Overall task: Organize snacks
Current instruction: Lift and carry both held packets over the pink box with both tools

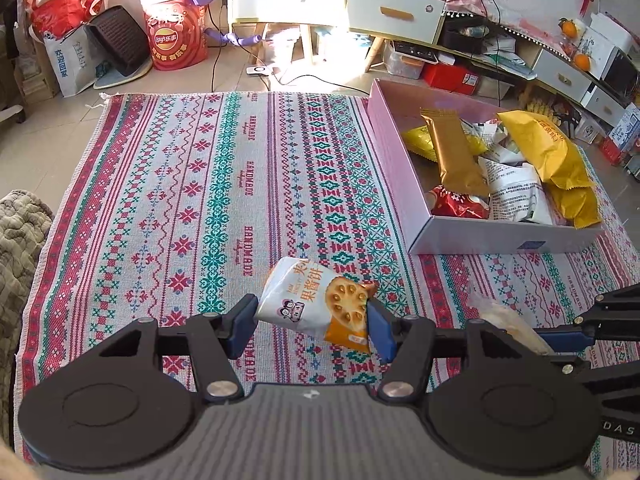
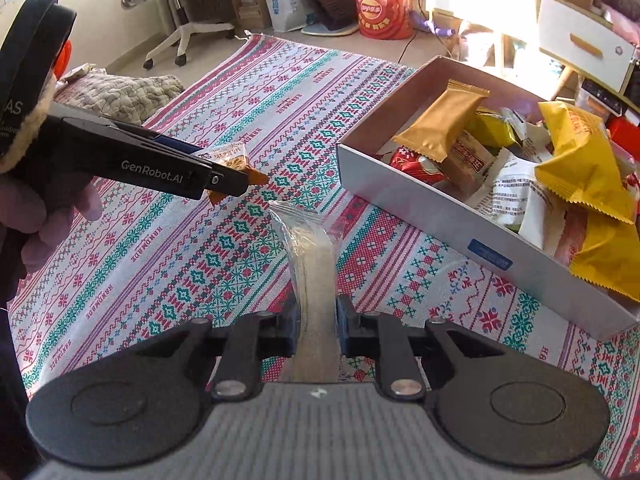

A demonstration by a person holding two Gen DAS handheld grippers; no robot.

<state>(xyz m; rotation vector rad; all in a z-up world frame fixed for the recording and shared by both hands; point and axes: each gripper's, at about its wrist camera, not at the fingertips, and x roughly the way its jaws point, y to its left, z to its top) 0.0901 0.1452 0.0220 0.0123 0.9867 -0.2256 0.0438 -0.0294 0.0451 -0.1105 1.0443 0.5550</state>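
Both tongs are busy over the patterned cloth (image 1: 180, 200). The left gripper (image 1: 312, 320) pinches a white-and-orange biscuit packet (image 1: 316, 304), its print readable only from the left wrist. The right gripper (image 2: 316, 320) is clamped on a clear-wrapped bar (image 2: 314, 272). The snack box (image 2: 460, 220) sits by the cloth's right edge, and the right wrist alone shows an office chair (image 2: 176, 8).

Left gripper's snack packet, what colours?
Snack packet: white with an orange corner and a biscuit picture. Clearest in left wrist view.
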